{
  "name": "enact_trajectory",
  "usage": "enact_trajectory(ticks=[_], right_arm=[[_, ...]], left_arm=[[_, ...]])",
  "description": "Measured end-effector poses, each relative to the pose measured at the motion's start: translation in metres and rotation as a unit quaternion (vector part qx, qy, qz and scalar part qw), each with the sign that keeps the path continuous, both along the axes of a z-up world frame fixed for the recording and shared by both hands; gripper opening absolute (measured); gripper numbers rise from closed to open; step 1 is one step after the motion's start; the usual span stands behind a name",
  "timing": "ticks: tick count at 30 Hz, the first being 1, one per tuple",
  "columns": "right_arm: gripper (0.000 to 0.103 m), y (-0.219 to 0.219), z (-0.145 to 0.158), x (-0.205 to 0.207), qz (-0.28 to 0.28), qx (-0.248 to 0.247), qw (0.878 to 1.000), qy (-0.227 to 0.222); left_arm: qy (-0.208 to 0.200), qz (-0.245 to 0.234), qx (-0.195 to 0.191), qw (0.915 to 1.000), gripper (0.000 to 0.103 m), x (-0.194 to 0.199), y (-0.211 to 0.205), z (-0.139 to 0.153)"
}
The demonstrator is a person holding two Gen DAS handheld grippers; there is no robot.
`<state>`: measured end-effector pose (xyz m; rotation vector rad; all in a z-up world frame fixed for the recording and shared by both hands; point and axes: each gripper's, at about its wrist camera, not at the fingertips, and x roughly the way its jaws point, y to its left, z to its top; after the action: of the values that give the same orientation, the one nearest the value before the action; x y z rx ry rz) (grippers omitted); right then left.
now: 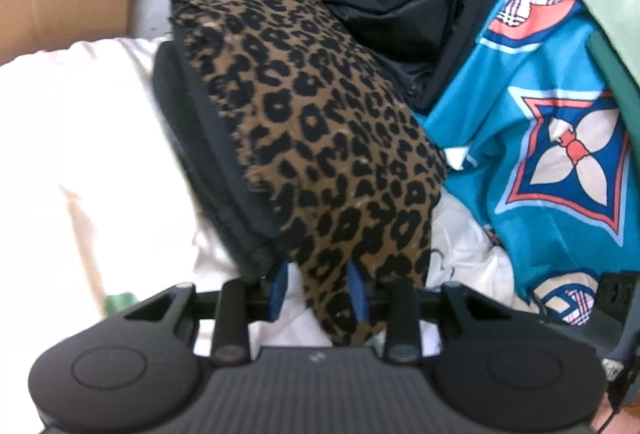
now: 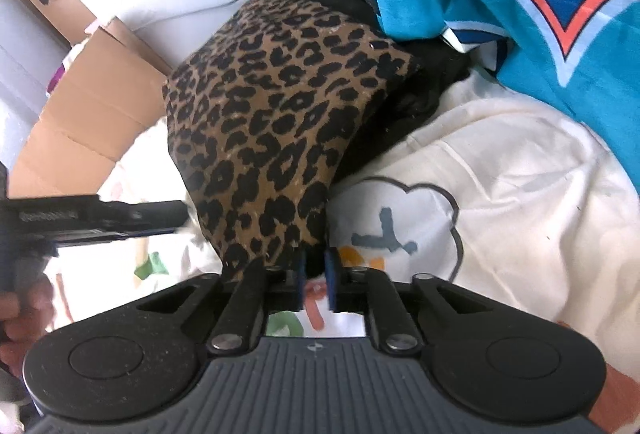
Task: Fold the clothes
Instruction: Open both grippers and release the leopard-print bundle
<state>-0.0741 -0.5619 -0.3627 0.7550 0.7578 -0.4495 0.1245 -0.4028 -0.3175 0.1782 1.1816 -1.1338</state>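
**Both grippers on the leopard-print garment**

We see a folded leopard-print garment (image 1: pixel 320 121) lying on a white sheet (image 1: pixel 80 137), its black lining showing along the left edge in the left wrist view. Its far end rests against a black bag (image 1: pixel 404 5), and a turquoise patterned cloth (image 1: pixel 520 137) lies just to its right.

Our left gripper (image 1: pixel 318 290) has its 2 blue pads partly apart, and the near corner of the garment hangs down between them. The cloth fills the gap, but blur keeps us from telling whether the pads press on it.

In the right wrist view our right gripper (image 2: pixel 316 276) has its 2 blue pads drawn close together, with only a narrow slit between them. The near corner of the leopard-print garment (image 2: pixel 272 121) comes down to the pads, and a dark fold of it sits at their tips, so we read this as a pinch on the cloth. The white sheet (image 2: pixel 500 193) here carries a cloud-shaped print, and a cardboard box (image 2: pixel 92 105) stands to the far left. The other gripper's black body reaches in from the left edge, with the fingers of a hand (image 2: pixel 20 318) below it.
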Motion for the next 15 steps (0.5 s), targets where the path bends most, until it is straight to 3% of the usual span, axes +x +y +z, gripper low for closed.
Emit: enact_trajectory(ticks=[6,12,13,15], right_arm=[[0.004,0.006,0.006,-0.001,-0.007,-0.001,1.0,0.022],[0.008,0.007,0.035,0.001,-0.013,-0.007,1.0,0.02],[0.015,0.008,0.04,0.002,-0.01,-0.01,1.0,0.022],[0.043,0.012,0.052,0.006,0.001,-0.022,0.999,0.037]], left_arm=[[-0.03,-0.012,0.02,0.9993,0.034,0.011,0.02,0.033],[-0.046,0.005,0.044,0.998,0.036,0.025,0.038,0.068],[-0.048,0.009,0.048,0.9977,0.04,0.026,0.041,0.075],[-0.054,0.012,0.057,0.9968,0.047,0.029,0.048,0.088]])
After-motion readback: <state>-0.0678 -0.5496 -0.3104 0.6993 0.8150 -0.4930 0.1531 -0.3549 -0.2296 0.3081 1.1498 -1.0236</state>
